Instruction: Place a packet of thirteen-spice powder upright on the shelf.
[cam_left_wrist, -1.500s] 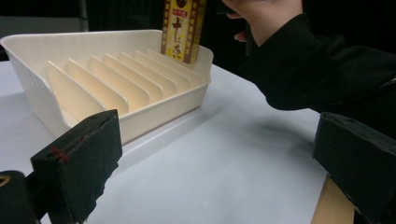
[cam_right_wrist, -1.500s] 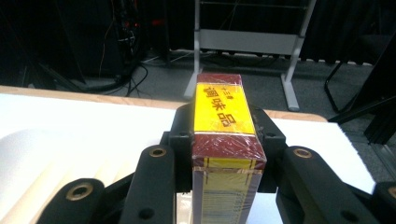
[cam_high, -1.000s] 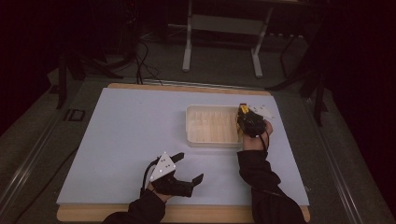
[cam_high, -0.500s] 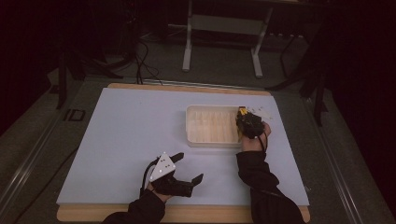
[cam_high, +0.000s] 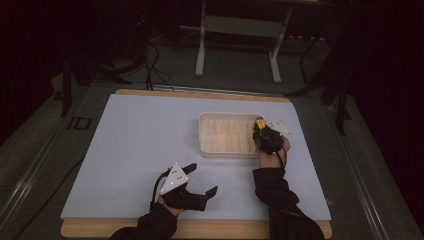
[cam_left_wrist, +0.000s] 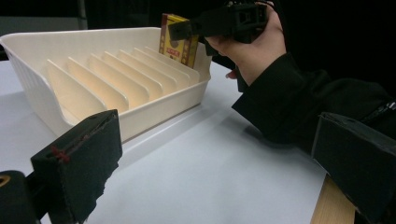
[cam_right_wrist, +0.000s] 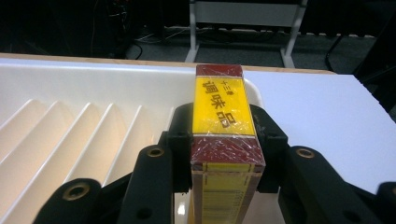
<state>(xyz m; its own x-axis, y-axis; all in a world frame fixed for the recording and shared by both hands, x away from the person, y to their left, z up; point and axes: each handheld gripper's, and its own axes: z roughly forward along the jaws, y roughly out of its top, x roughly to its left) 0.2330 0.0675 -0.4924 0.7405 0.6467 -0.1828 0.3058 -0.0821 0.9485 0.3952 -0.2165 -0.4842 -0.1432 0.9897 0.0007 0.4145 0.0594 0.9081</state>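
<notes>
A cream slotted rack (cam_high: 202, 134) stands on the white table top, right of the middle. My right gripper (cam_high: 261, 127) is at the rack's right end, shut on a yellow and dark red box (cam_high: 259, 121). The box (cam_right_wrist: 224, 107) stands upright in the rack's end slot, its label facing up between the black pads (cam_right_wrist: 180, 135). The jaws have just been easing open, with the box still between them. From the left gripper view, the box (cam_left_wrist: 177, 41) rises above the rack wall (cam_left_wrist: 154, 109). My left gripper (cam_high: 202, 179) rests open near the front edge, holding nothing.
The white top (cam_high: 140, 140) lies on a wooden board whose edge (cam_high: 225, 231) runs along the front. A small white item (cam_high: 281, 127) lies right of the rack. A metal stand (cam_high: 237, 45) is on the floor beyond the table.
The right hand and the box have shifted very slightly at the rack's right end. The left gripper has stayed still.
</notes>
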